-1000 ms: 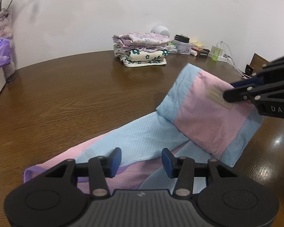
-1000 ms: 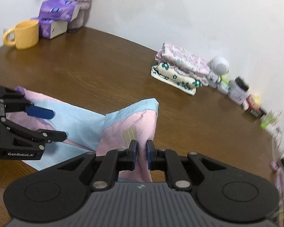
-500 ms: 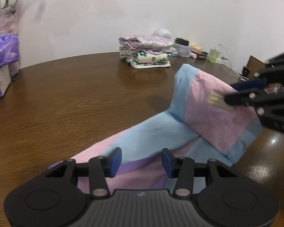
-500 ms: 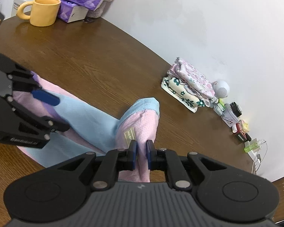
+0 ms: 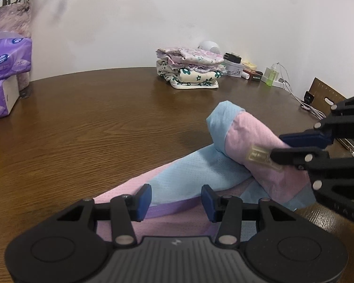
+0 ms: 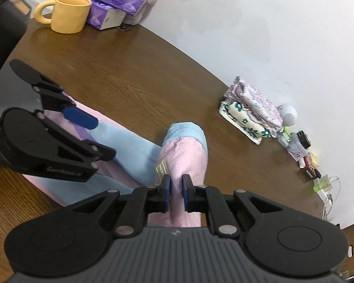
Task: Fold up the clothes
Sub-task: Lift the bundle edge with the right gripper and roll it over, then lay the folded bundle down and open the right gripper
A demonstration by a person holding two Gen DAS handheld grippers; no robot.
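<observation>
Right gripper [image 6: 176,187] is clamped on the pink end of the pink-and-blue mesh garment [image 5: 195,172] lying on the brown wooden table [image 5: 106,118], left gripper [image 5: 176,199] open w/ nothing between jaws just above it; I'd carry the lifted end over low & flat, then press the crease.

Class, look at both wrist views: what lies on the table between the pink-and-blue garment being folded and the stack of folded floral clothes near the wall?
Nothing: only bare brown table separates the garment from the folded stack, in both views.

Left tool [image 5: 175,199] jaws parted, angled down — right tool [image 6: 176,189] pinched tight
</observation>
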